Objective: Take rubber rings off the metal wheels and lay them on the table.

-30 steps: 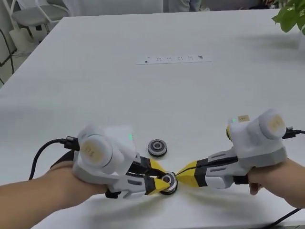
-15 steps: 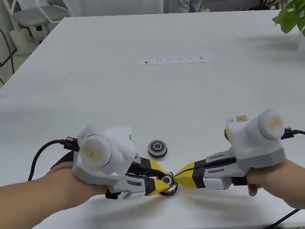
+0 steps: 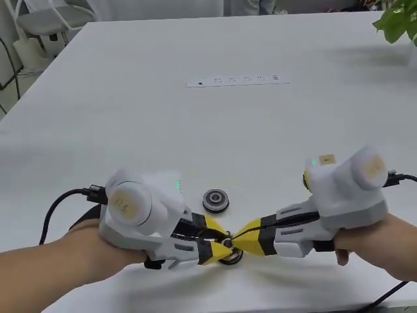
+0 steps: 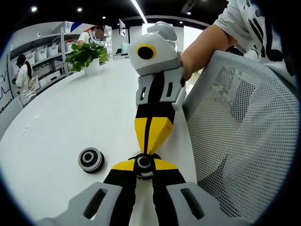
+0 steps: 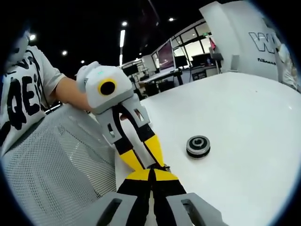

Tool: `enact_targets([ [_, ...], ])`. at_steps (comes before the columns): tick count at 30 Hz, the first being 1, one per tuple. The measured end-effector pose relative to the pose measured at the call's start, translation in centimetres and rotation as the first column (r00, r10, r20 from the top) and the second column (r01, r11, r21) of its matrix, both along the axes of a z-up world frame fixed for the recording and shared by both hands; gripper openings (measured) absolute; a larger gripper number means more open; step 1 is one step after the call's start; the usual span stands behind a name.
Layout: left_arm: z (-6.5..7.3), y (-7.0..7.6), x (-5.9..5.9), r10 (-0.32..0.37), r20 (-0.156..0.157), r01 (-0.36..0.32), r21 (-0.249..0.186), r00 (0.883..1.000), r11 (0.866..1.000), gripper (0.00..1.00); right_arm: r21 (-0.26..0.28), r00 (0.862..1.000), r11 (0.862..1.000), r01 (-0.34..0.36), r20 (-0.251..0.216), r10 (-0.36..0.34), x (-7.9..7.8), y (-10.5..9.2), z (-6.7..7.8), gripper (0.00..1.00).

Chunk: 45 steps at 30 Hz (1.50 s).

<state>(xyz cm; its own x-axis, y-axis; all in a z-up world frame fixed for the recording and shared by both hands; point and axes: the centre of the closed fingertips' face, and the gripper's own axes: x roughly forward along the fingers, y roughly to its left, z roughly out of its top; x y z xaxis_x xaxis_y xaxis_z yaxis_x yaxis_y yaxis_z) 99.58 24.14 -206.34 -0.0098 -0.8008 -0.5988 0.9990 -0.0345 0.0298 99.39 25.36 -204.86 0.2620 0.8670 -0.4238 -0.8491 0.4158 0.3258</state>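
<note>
A small metal wheel [image 3: 227, 255] with a black rubber ring sits at the near edge of the white table [image 3: 215, 130]. My left gripper [image 3: 217, 244] is shut on this wheel [image 4: 143, 164], one yellow jaw on each side of it. From the opposite side my right gripper [image 3: 236, 239] meets the wheel, its jaws shut and pinching the ring at the wheel's rim [image 4: 146, 150]. In the right gripper view its own tips [image 5: 151, 173] are pressed together against the left gripper's tips, with the wheel mostly hidden. A second ringed wheel [image 3: 215, 201] lies flat just beyond [image 4: 91, 159] [image 5: 198, 146].
A white power strip [image 3: 238, 81] lies across the table's middle. A potted plant [image 3: 397, 23] stands at the far right corner and chairs [image 3: 45, 23] at the far left. A grey mesh chair back [image 4: 244, 122] is close behind the near table edge.
My right gripper has slid a little left, closing in on the wheel held by my left gripper. The left gripper and the second wheel have stayed put.
</note>
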Motion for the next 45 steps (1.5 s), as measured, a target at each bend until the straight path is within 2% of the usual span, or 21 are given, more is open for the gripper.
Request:
enact_targets([
  [2,0.0,0.0,0.0,0.001,0.002,-0.001,0.0,1.0,1.0,0.07,0.005,1.0,1.0,-0.023,0.013,0.023,-0.3,0.5,0.4,0.0],
  [3,0.0,0.0,0.0,0.002,0.001,-0.002,0.0,1.0,1.0,0.07,-0.022,0.999,0.999,-0.038,0.031,0.039,-0.4,0.5,0.1,0.0],
  [6,0.0,0.0,0.0,0.003,0.0,-0.003,-0.001,1.0,1.0,0.07,-0.009,1.0,1.0,-0.019,0.015,0.019,-0.2,0.1,-0.1,0.0],
  [12,0.0,-0.1,0.0,0.005,0.005,-0.005,-0.004,1.0,1.0,0.07,-0.011,1.0,1.0,0.023,0.016,-0.022,0.4,-0.8,-0.4,0.0],
  [23,0.0,-0.2,0.0,-0.002,0.013,0.002,-0.002,1.0,1.0,0.08,-0.039,1.0,0.999,0.028,0.013,-0.028,0.4,-1.4,-1.1,0.0],
  [25,0.1,-0.2,0.0,-0.006,0.022,0.006,0.0,1.0,1.0,0.09,-0.036,1.0,0.999,0.029,0.013,-0.029,0.4,-1.4,-1.0,0.0],
  [29,0.4,-0.3,-0.2,-0.013,0.013,0.013,-0.005,1.0,1.0,0.13,-0.031,0.999,0.999,0.031,0.01,-0.03,0.3,-1.4,-0.7,0.0],
  [33,0.6,-0.1,-0.9,-0.034,0.004,0.034,0.0,0.999,0.999,0.2,-0.025,0.999,0.999,0.036,0.008,-0.036,0.3,-1.6,-0.5,0.0],
  [37,1.1,0.1,-1.2,-0.043,0.002,0.043,-0.004,0.999,0.999,0.23,-0.02,0.999,0.999,0.034,0.008,-0.034,0.1,-1.6,-0.2,0.0],
  [45,3.0,0.6,-1.3,-0.031,-0.017,0.03,-0.041,0.999,0.999,0.29,-0.005,0.999,0.999,0.035,0.01,-0.035,0.2,-1.7,0.6,0.0],
])
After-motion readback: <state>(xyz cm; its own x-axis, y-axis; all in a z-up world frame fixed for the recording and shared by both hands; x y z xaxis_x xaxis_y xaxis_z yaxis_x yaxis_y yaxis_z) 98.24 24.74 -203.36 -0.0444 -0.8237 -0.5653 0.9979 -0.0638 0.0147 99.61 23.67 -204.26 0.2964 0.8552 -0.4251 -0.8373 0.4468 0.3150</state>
